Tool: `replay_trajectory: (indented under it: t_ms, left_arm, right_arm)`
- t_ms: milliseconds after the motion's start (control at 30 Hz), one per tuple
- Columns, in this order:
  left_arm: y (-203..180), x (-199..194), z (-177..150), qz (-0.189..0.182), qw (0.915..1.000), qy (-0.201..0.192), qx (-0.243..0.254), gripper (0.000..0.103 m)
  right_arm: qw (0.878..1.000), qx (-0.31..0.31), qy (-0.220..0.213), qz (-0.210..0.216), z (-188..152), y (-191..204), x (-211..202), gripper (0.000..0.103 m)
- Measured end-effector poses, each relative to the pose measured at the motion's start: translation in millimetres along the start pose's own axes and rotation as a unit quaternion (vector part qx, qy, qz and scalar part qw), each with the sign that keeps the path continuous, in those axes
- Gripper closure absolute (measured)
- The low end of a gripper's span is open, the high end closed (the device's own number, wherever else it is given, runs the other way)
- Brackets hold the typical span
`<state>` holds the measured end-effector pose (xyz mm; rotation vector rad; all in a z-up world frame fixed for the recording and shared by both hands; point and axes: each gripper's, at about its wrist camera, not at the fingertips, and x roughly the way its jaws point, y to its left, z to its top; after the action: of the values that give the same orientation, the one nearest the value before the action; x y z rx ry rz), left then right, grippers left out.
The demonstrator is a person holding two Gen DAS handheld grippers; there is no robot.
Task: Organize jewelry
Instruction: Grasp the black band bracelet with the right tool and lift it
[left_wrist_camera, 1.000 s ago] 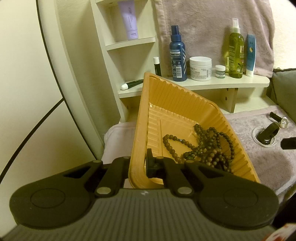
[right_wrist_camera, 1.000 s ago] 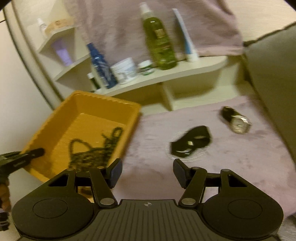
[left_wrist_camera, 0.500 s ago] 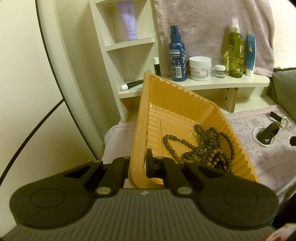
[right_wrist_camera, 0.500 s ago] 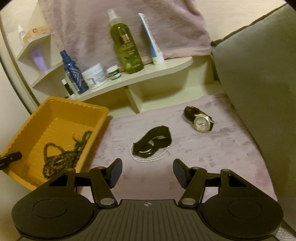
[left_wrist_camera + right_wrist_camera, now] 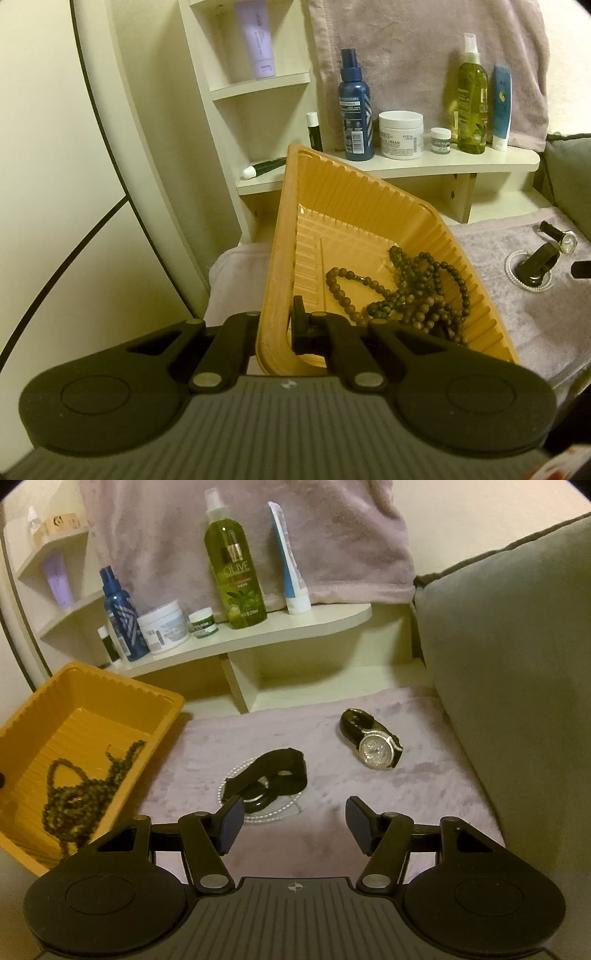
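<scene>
My left gripper is shut on the near rim of the orange plastic tray, which tilts up on that side. Brown bead strings lie in a heap inside the tray; the beads show in the right wrist view too. My right gripper hangs open and empty just above the mauve cloth. A black-strapped watch lies on a pearl string just ahead of the right gripper's left finger. A silver-faced watch lies farther right.
A cream shelf behind the cloth carries a green olive bottle, a blue spray bottle, white jars and a tube. A grey cushion walls the right side. A mauve towel hangs at the back.
The right gripper swung right and forward, from facing the tray to facing the two watches, and came lower over the cloth. The left gripper and tray stayed still.
</scene>
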<state>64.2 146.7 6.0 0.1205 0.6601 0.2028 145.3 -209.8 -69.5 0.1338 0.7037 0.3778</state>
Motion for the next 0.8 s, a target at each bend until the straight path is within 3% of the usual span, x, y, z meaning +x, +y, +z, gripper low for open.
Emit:
replay_trajectory:
  t_ms: [267, 367, 600, 733, 800]
  left_arm:
    - [-0.5, 0.1, 1.2, 0.001, 1.0000, 0.002, 0.001, 0.100]
    - [-0.5, 0.4, 1.3, 0.002, 1.0000, 0.002, 0.003, 0.100]
    - [-1.2, 0.0, 1.4, 0.003, 1.0000, 0.002, 0.004, 0.100]
    - [-1.3, -0.1, 1.5, 0.003, 1.0000, 0.001, 0.004, 0.100]
    - [-1.7, 0.0, 1.4, 0.003, 1.0000, 0.001, 0.004, 0.100]
  right_arm:
    - [0.997, -0.066, 0.006, -0.030, 7.6, 3.9, 26.8, 0.044]
    - [0.995, -0.092, 0.008, -0.033, 9.8, 8.7, 36.9, 0.058]
    - [0.989, -0.145, 0.011, -0.038, 8.8, 21.0, 55.3, 0.071]
    - [0.987, -0.152, 0.009, -0.039, 8.1, 23.9, 56.8, 0.089]
    - [0.988, -0.149, 0.006, -0.042, 7.9, 23.8, 53.7, 0.092]
